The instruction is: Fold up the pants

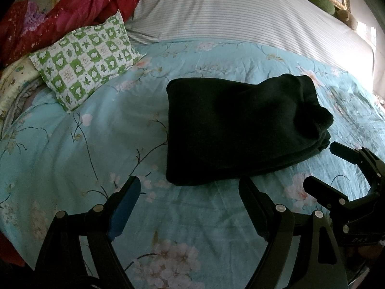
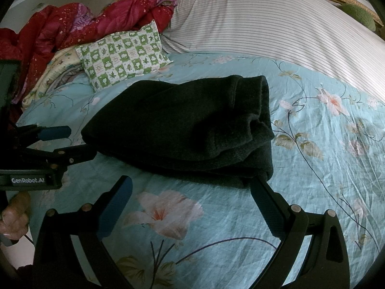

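The dark pants (image 1: 240, 130) lie folded into a thick, layered bundle on the light blue floral bedspread (image 1: 120, 130), roughly in the middle of the bed, with the stacked edges showing along the right-hand end. The left gripper (image 1: 190, 192) hangs just in front of the bundle with its jaws spread wide and nothing between them; its blue-padded finger sits over bare bedspread, and the other finger's tip ends near the bundle's near edge. The right gripper (image 2: 192, 190) is likewise wide open and empty, its right finger's tip close against the near right corner of the pants (image 2: 182, 130), though contact cannot be judged. Each gripper shows at the edge of the other's view, and both look parted there as well. A person's hand (image 2: 14, 214) grips the left tool's handle at the lower left of the right wrist view. Beyond the pants, a green-and-white checked pillow (image 1: 89, 57) rests on the bedspread's far left, a crumpled red quilt (image 1: 72, 12) is heaped behind it, and a striped sheet (image 1: 240, 12) covers the far part of the bed.
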`<control>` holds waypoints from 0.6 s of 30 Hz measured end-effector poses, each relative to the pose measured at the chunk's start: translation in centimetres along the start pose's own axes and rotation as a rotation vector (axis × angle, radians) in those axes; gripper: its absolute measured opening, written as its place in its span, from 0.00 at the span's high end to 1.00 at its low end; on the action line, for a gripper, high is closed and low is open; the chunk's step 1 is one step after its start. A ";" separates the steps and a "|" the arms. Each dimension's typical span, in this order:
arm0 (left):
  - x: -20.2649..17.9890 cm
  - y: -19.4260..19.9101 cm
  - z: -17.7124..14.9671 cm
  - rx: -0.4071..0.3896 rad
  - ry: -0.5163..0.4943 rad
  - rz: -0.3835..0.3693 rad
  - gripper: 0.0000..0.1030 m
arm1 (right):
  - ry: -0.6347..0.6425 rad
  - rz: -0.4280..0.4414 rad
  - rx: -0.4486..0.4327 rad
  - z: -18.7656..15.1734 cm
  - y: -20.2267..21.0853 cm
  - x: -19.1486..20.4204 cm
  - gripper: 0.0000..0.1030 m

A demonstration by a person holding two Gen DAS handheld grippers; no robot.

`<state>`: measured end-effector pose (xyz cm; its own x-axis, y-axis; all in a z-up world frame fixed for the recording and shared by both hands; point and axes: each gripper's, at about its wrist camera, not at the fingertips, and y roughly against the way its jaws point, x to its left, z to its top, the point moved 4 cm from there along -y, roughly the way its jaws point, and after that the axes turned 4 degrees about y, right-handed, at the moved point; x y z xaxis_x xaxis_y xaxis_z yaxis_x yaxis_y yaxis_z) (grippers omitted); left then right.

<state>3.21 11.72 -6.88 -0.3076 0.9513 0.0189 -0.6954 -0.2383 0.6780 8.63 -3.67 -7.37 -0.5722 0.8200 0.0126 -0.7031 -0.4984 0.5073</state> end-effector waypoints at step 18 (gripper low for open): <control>0.0 0.3 0.5 -0.008 -0.010 0.000 0.18 | -0.002 0.007 -0.014 0.8 0.5 0.4 0.04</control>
<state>3.30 11.78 -6.32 -0.3010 0.9533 0.0259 -0.7006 -0.2395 0.6721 8.37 -3.32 -6.46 -0.5759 0.8173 0.0178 -0.7051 -0.5076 0.4951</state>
